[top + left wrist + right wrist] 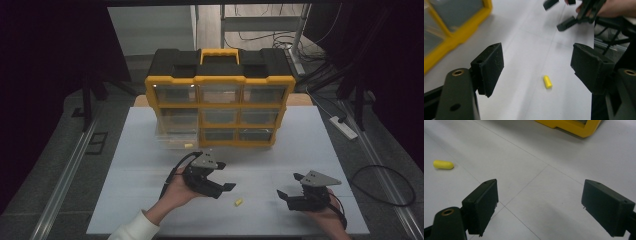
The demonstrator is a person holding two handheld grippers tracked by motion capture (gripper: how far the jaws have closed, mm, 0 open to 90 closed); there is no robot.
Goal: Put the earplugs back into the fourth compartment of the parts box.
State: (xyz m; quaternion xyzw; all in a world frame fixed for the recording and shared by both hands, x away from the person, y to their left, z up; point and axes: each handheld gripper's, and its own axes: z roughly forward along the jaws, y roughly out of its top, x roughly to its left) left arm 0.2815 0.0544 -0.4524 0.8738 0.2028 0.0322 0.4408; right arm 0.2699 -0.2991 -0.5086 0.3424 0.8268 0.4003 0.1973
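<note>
A small yellow peg point(239, 202) is seen lying flat on the white table point(280, 150), in front of the yellow and black drawer cabinet point(220, 100) and well apart from it. The left gripper point(226, 176) is held just above and beside the peg, on the cabinet's side of it, its jaws spread wide with nothing between the pads. The right gripper point(290, 186) is held farther from the cabinet, off to the peg's right, its jaws likewise apart and empty.
</note>
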